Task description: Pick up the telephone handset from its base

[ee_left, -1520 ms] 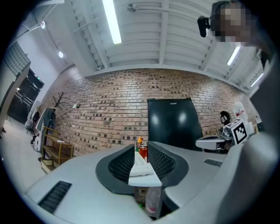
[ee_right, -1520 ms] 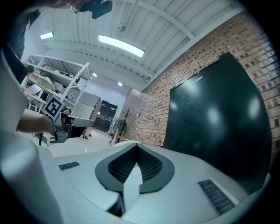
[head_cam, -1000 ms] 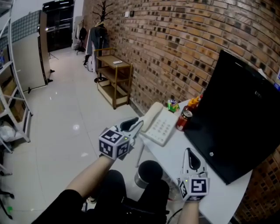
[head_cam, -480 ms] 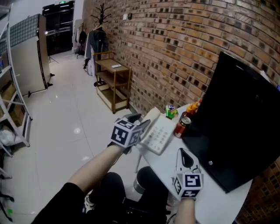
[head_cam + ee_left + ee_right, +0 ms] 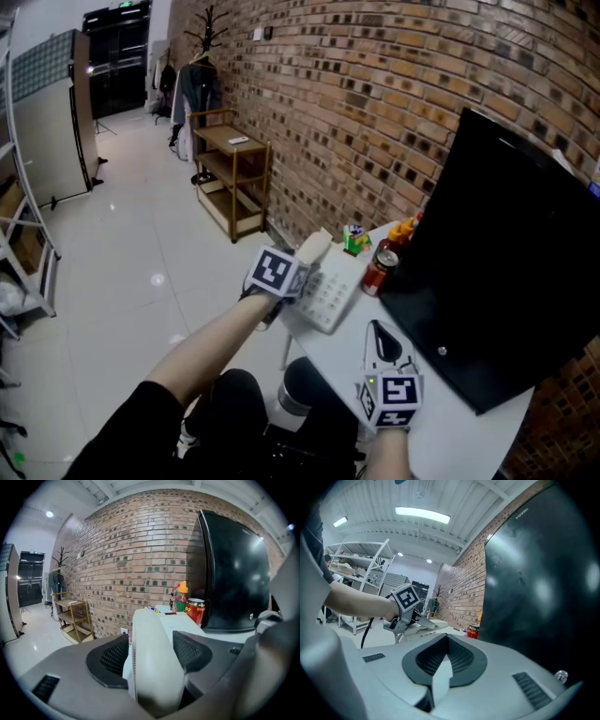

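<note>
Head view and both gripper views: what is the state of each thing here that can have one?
left gripper: jaws have just been opening, now wide apart, handset between them.
right gripper: jaws together, empty.
handset: lying on the telephone base, not lifted.
screen: dark.
can: upright.
bottle: upright, yellow cap on.
</note>
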{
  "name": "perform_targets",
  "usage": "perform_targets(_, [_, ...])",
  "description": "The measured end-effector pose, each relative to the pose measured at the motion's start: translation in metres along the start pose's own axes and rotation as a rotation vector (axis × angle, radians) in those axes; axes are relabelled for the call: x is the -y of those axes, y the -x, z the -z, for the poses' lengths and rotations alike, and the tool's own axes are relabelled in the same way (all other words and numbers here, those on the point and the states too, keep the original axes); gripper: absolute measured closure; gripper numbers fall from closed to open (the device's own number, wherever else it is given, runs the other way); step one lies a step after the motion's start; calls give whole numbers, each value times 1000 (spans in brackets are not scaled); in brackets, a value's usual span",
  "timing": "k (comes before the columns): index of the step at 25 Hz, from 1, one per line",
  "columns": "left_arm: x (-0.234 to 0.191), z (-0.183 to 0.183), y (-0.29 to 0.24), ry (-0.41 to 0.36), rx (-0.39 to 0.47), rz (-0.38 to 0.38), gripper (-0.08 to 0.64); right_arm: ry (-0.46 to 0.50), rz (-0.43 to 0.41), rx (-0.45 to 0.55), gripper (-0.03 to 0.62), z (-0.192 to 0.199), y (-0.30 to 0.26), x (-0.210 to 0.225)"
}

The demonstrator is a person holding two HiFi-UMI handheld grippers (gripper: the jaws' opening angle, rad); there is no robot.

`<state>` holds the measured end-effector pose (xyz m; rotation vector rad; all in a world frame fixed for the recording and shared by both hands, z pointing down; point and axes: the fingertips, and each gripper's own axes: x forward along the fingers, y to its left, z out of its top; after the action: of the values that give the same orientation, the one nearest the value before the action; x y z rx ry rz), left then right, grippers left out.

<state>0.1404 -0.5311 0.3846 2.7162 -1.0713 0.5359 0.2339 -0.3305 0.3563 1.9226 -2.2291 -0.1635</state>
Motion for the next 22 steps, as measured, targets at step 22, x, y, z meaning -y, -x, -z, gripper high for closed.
perform_targets(22, [12, -38, 58, 88, 270, 94, 337, 4, 14, 22, 583, -6, 7, 0])
